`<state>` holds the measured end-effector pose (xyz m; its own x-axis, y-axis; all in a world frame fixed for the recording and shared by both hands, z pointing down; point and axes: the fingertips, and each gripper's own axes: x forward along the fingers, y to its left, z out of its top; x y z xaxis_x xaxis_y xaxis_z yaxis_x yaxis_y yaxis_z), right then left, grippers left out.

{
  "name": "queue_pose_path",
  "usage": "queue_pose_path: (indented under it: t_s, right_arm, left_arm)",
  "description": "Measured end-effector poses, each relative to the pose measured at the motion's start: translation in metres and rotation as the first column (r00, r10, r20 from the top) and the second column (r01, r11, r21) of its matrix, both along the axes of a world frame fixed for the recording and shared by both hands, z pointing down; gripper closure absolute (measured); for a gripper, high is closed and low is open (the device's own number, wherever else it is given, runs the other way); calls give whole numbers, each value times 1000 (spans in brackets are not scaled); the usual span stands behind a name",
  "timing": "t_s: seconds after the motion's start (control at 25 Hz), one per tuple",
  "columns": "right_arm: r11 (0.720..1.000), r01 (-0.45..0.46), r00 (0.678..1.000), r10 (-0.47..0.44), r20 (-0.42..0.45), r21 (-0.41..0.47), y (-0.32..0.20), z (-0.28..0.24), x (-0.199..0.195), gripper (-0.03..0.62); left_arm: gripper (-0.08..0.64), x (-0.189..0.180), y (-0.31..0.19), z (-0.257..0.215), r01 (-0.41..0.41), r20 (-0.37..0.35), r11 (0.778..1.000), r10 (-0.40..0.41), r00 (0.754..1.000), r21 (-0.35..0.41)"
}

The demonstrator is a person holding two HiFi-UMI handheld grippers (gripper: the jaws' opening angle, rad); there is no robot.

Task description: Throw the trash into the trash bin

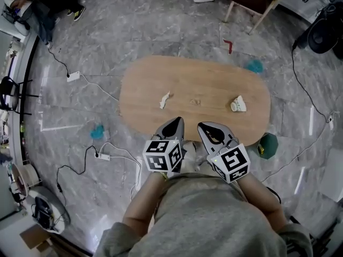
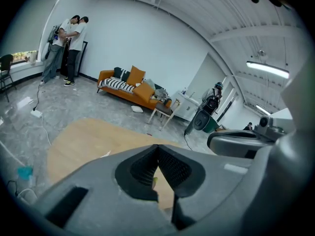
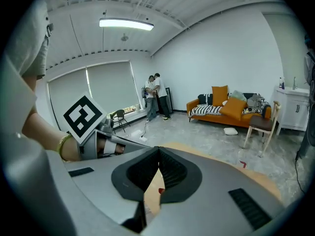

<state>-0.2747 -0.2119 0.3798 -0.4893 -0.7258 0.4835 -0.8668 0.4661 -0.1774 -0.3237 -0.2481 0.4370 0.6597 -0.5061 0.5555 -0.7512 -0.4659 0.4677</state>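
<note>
Two pieces of trash lie on the oval wooden table [image 1: 198, 74]: a white crumpled scrap [image 1: 165, 99] to the left and a crumpled white cup-like piece [image 1: 238, 104] to the right. A green trash bin [image 1: 267, 145] stands on the floor off the table's near right end. My left gripper [image 1: 175, 122] and right gripper [image 1: 204, 126] hover side by side over the near edge, both shut and empty. In the left gripper view the jaws [image 2: 157, 149] meet over the table, with the white scrap [image 2: 106, 155] ahead. The right gripper view shows its jaws [image 3: 158, 149] closed too.
Cables and power strips [image 1: 73, 76] trail over the grey floor to the left. Teal items lie on the floor [image 1: 97, 131] [image 1: 255, 66]. A wooden chair [image 1: 252, 4] and an orange sofa [image 2: 130, 90] stand beyond the table. Two people [image 2: 69, 48] stand far off by the window.
</note>
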Motion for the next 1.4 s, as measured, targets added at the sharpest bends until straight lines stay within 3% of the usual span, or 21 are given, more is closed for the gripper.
queue_pose_path:
  t_s: [0.36,1.4]
  right_arm:
    - [998,42,999,-41,12,-50,-28,28,-23,584]
    - [981,68,998,-70,-3,-182,-85,129,-49,583]
  left_arm:
    - [551,-29,-29,37,86,34,995,-84,996,-51]
    - [551,-72,-93,160,187,156,976,-168,973,-116]
